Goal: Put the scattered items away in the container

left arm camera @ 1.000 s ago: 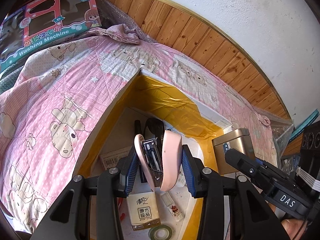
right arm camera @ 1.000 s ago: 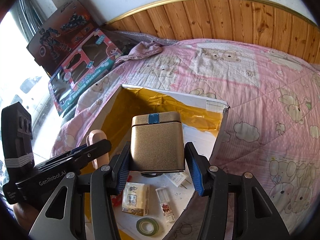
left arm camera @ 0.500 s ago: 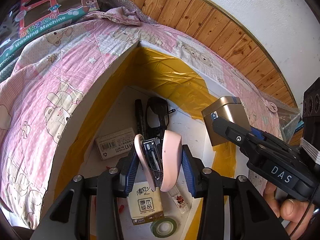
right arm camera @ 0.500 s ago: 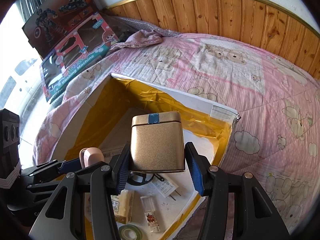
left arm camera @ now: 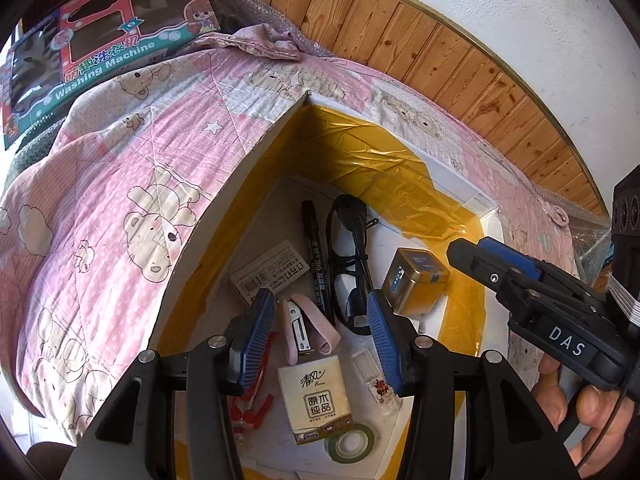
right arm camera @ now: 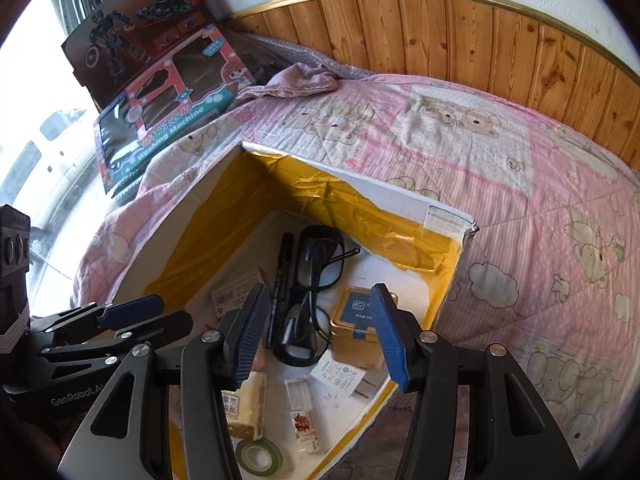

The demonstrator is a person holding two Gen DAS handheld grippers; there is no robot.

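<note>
Setting: bed with pink bear-print quilt (right arm camera: 520, 184) against a wood-panelled wall; toy boxes at its far left corner.

Container: open box (right arm camera: 352, 192), yellow-lined, resting on the quilt.

Contents:
- gold tin (right arm camera: 354, 338), near the box's right wall
- pink stapler (left arm camera: 306, 326), near the left wall
- glasses (right arm camera: 310, 300) and marker (right arm camera: 280, 280), middle
- tissue pack (left arm camera: 316, 400) and tape roll (left arm camera: 352, 442), near edge

Left gripper (left arm camera: 320, 338): spread, empty, above the stapler.
Right gripper (right arm camera: 320, 340): spread, empty, above the tin.

Status: no loose items visible on the quilt; tidying appears essentially complete.

Home bedroom: bear-print quilt (right arm camera: 460, 152), wood-panelled wall (right arm camera: 460, 36), boxed toys (right arm camera: 168, 92).
</note>
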